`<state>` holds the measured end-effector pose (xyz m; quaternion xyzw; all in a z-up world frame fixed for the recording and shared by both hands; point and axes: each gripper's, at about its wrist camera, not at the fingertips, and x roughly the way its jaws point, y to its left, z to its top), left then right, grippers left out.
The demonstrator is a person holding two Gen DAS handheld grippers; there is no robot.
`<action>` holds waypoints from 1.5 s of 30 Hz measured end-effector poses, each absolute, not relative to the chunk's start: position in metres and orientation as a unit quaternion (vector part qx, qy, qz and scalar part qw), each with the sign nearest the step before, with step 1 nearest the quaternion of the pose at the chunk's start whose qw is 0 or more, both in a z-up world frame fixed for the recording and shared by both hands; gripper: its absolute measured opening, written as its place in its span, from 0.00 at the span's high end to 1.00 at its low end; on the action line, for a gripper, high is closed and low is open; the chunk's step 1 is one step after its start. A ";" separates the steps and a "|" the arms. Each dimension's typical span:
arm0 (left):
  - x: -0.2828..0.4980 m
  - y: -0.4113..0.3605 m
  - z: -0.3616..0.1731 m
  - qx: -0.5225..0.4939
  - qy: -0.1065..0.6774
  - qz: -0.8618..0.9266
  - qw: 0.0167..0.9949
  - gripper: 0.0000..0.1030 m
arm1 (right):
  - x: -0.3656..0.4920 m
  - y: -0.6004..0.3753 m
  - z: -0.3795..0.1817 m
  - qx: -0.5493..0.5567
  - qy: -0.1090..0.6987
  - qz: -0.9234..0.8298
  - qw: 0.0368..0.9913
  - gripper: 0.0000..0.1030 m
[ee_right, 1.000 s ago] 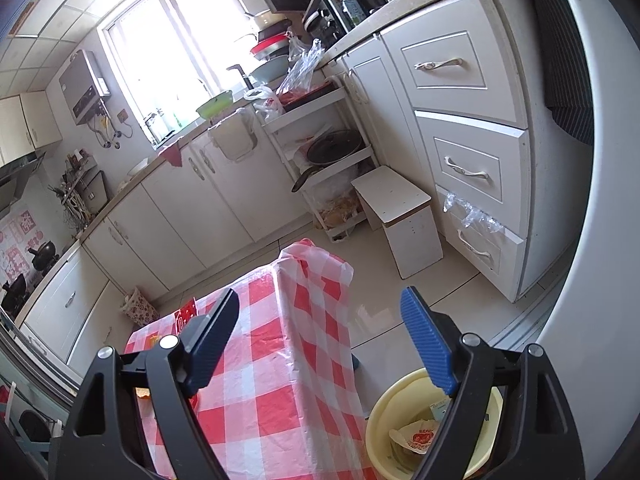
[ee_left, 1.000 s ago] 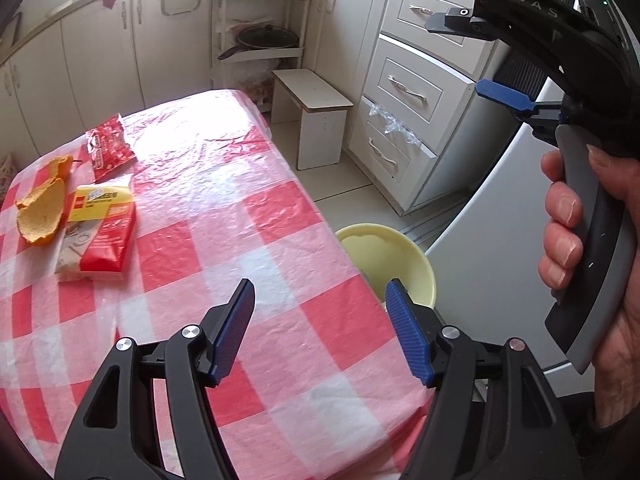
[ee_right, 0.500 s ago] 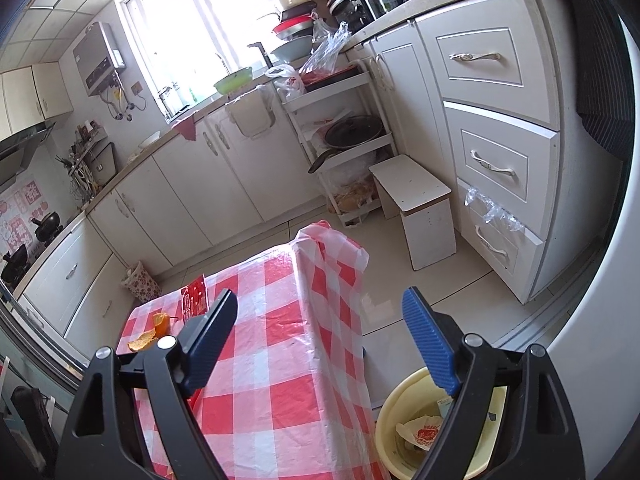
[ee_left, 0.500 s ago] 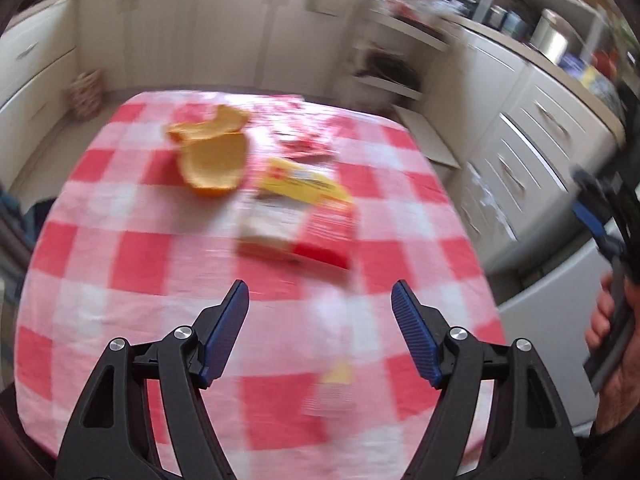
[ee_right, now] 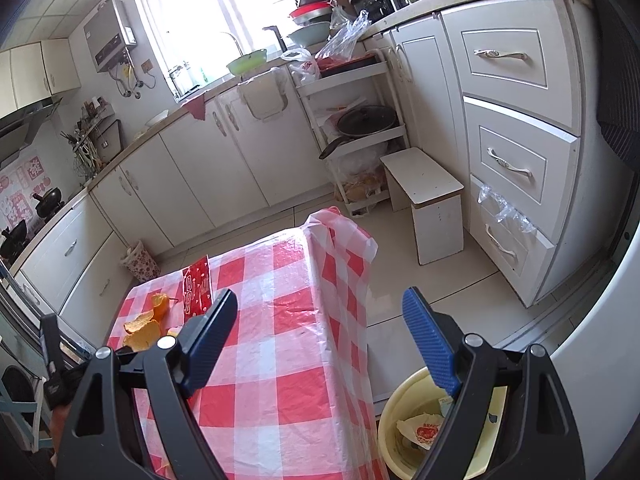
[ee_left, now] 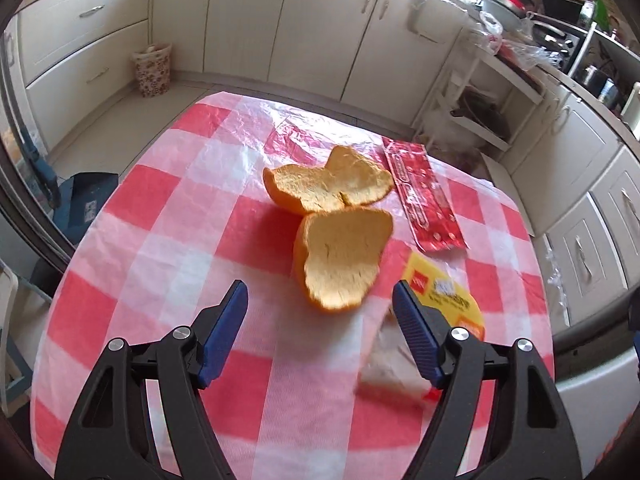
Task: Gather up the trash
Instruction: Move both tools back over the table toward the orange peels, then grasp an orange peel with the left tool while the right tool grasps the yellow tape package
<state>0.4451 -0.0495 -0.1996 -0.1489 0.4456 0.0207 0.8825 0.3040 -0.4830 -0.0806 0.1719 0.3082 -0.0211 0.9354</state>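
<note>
Two orange peels lie on the red-checked table (ee_left: 160, 240): a near peel (ee_left: 340, 256) and a far peel (ee_left: 328, 188). A red wrapper (ee_left: 424, 196) lies to their right, and a yellow-and-red packet (ee_left: 444, 300) sits partly behind my right finger. My left gripper (ee_left: 320, 332) is open and empty, just short of the near peel. My right gripper (ee_right: 320, 344) is open and empty, above the table's right edge. A yellow bin (ee_right: 400, 420) holding wrappers stands on the floor below it. The peels (ee_right: 144, 332) and the red wrapper (ee_right: 196, 292) also show there.
White cabinets run around the room. A small white stool (ee_right: 428, 200) and a rack with a pan (ee_right: 360, 128) stand beyond the table. A patterned basket (ee_left: 152, 68) sits on the floor by the far cabinets. A white appliance (ee_right: 600, 360) is at the right.
My left gripper has swung left from the table's bin side and closed in on the orange peels. My right gripper has stayed over the bin, tilting slightly.
</note>
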 end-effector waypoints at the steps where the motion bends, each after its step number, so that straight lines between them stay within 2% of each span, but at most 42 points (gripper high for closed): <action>1: 0.451 -0.050 -0.202 -0.153 0.448 0.025 0.881 0.31 | 0.304 -0.483 -0.081 0.172 0.309 -0.021 0.935 0.21; 3: 0.460 -0.048 -0.207 -0.161 0.453 0.030 0.876 0.35 | 0.305 -0.483 -0.081 0.172 0.309 -0.020 0.935 0.21; 5: 0.466 -0.047 -0.212 -0.164 0.460 0.030 0.872 0.55 | 0.306 -0.481 -0.081 0.172 0.310 -0.017 0.935 0.21; 6: 0.469 -0.047 -0.216 -0.164 0.468 0.025 0.868 0.76 | 0.307 -0.479 -0.081 0.172 0.311 -0.015 0.935 0.21; 7: 0.470 -0.047 -0.219 -0.163 0.473 0.023 0.866 0.87 | 0.309 -0.477 -0.082 0.170 0.312 -0.013 0.935 0.21; 13: 0.444 -0.033 -0.223 -0.165 0.470 0.006 0.867 0.93 | 0.315 -0.459 -0.086 0.153 0.327 0.011 0.932 0.21; 21: 0.360 0.000 -0.216 -0.153 0.464 -0.010 0.872 0.93 | 0.337 -0.393 -0.111 0.098 0.394 0.090 0.910 0.21; 23: 0.348 0.008 -0.218 -0.152 0.466 -0.007 0.872 0.88 | 0.345 -0.369 -0.123 0.084 0.417 0.116 0.897 0.21; 25: 0.342 0.015 -0.222 -0.153 0.466 -0.006 0.871 0.73 | 0.352 -0.347 -0.134 0.074 0.437 0.136 0.886 0.21; 27: 0.339 0.021 -0.223 -0.161 0.459 -0.005 0.873 0.71 | 0.360 -0.323 -0.145 0.063 0.454 0.152 0.875 0.21; 31: 0.340 0.029 -0.216 -0.180 0.448 -0.006 0.876 0.52 | 0.372 -0.294 -0.164 0.055 0.480 0.159 0.861 0.21; 34: 0.346 0.029 -0.208 -0.196 0.440 -0.021 0.876 0.43 | 0.378 -0.281 -0.175 0.052 0.491 0.151 0.856 0.21; 40: 0.368 0.012 -0.206 -0.194 0.448 -0.028 0.872 0.40 | 0.382 -0.264 -0.189 0.034 0.503 0.152 0.850 0.21; 42: 0.375 0.006 -0.208 -0.192 0.454 -0.020 0.870 0.40 | 0.381 -0.262 -0.190 0.026 0.496 0.151 0.855 0.27; 43: 0.377 0.005 -0.208 -0.192 0.456 -0.016 0.869 0.40 | 0.382 -0.262 -0.189 0.027 0.495 0.154 0.855 0.39; 44: 0.379 0.004 -0.210 -0.193 0.457 -0.013 0.868 0.40 | 0.382 -0.263 -0.189 0.034 0.496 0.158 0.853 0.59; 45: 0.382 0.002 -0.211 -0.193 0.459 -0.009 0.867 0.40 | 0.384 -0.266 -0.189 0.047 0.502 0.166 0.848 0.72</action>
